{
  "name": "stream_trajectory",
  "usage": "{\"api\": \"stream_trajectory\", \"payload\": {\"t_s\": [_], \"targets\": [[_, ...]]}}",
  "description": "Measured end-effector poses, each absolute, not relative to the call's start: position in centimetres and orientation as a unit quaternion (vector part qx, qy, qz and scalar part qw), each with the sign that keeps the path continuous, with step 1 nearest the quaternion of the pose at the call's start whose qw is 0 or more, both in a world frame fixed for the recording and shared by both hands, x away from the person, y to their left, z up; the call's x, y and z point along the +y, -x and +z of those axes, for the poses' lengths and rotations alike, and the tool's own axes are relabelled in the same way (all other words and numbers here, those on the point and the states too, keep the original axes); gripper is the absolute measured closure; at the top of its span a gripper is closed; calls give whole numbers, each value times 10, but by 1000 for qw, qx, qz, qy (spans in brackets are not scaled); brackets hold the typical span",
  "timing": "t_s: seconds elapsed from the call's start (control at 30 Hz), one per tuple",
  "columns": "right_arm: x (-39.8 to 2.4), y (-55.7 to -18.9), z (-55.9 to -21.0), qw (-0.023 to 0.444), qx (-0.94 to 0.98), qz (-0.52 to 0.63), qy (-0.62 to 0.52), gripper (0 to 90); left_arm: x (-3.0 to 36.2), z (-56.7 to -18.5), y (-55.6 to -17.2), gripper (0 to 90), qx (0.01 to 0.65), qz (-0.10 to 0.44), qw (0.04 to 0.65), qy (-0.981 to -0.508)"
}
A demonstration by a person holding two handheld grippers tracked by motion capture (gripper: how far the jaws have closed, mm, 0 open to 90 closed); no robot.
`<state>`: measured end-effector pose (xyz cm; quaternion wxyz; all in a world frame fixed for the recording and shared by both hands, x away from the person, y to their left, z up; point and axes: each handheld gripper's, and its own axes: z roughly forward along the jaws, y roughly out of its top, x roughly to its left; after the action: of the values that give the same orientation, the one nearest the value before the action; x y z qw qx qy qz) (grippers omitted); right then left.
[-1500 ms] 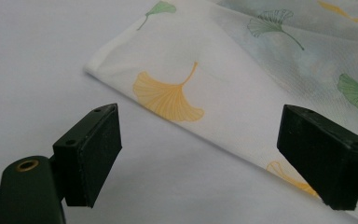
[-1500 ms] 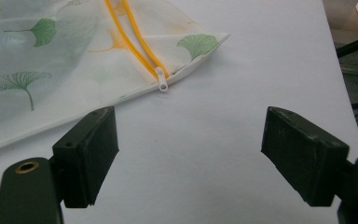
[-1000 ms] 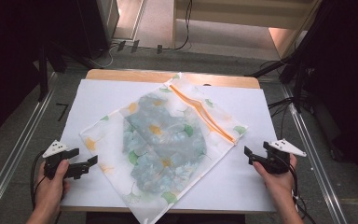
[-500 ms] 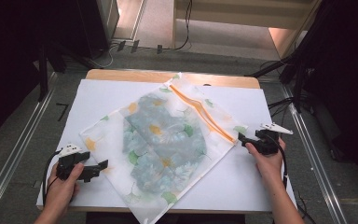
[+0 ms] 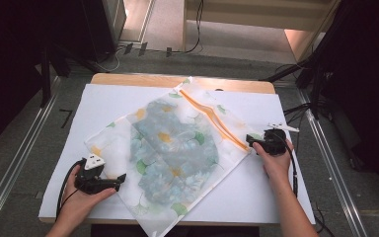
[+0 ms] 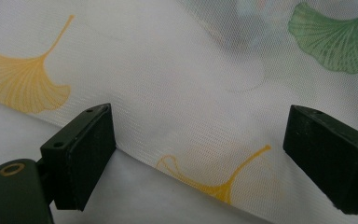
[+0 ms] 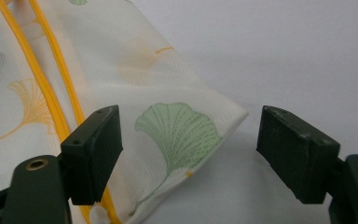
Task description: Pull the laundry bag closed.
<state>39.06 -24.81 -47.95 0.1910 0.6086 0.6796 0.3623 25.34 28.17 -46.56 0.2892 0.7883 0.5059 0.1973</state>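
A white mesh bag [image 5: 177, 148] printed with green and orange ginkgo leaves lies flat on the white table; folded blue-green cloth shows through it. An orange zipper [image 5: 212, 121] runs along its far right edge. My left gripper [image 5: 121, 178] stands open at the bag's near left edge [image 6: 191, 172], jaws either side of the hem. At the bag's right corner [image 7: 205, 135] my right gripper [image 5: 249, 140] is open too, the corner lying between its jaws with the orange zipper [image 7: 51, 93] by the left jaw.
The white sheet [image 5: 286, 197] covers a wooden table whose far edge [image 5: 128, 79] shows. Metal rails [image 5: 15, 163] run along both sides on the floor. Cables and dark stands [image 5: 316, 84] are at the far right.
Both hands moved inward toward the bag. The left gripper came to its near left edge and the right gripper to its right corner. Bag unmoved.
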Motion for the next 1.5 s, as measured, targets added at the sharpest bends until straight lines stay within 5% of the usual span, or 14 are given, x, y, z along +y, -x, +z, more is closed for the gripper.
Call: {"api": "stream_trajectory", "payload": {"t_s": [0.07, 0.13, 0.27, 0.3, 0.43, 0.53, 0.77, 1.5], "targets": [[-248, -392, -480, 190, 682, 362, -606, 235, 280, -465, -253, 139, 506, 203, 286, -788], [-246, -395, -480, 185, 686, 361, -604, 341, 280, -465, -253, 185, 508, 204, 284, -787], [-244, -396, -481, 185, 690, 365, -597, 573, 274, -461, -248, 539, 484, 205, 297, -797], [-244, -396, -481, 185, 690, 365, -597, 573, 274, -461, -248, 604, 484, 205, 297, -797], [-246, -396, -481, 172, 690, 364, -602, 793, 270, -461, -250, 762, 474, 199, 304, -802], [-247, -396, -481, 168, 695, 366, -596, 854, 270, -461, -252, 897, 467, 189, 314, -805], [-244, -391, -481, 159, 709, 372, -578, 897, 279, -461, -261, 900, 473, 145, 337, -801], [-239, -312, -481, 147, 734, 391, -535, 897, 310, -457, -302, 900, 513, 180, 321, -776]]}}
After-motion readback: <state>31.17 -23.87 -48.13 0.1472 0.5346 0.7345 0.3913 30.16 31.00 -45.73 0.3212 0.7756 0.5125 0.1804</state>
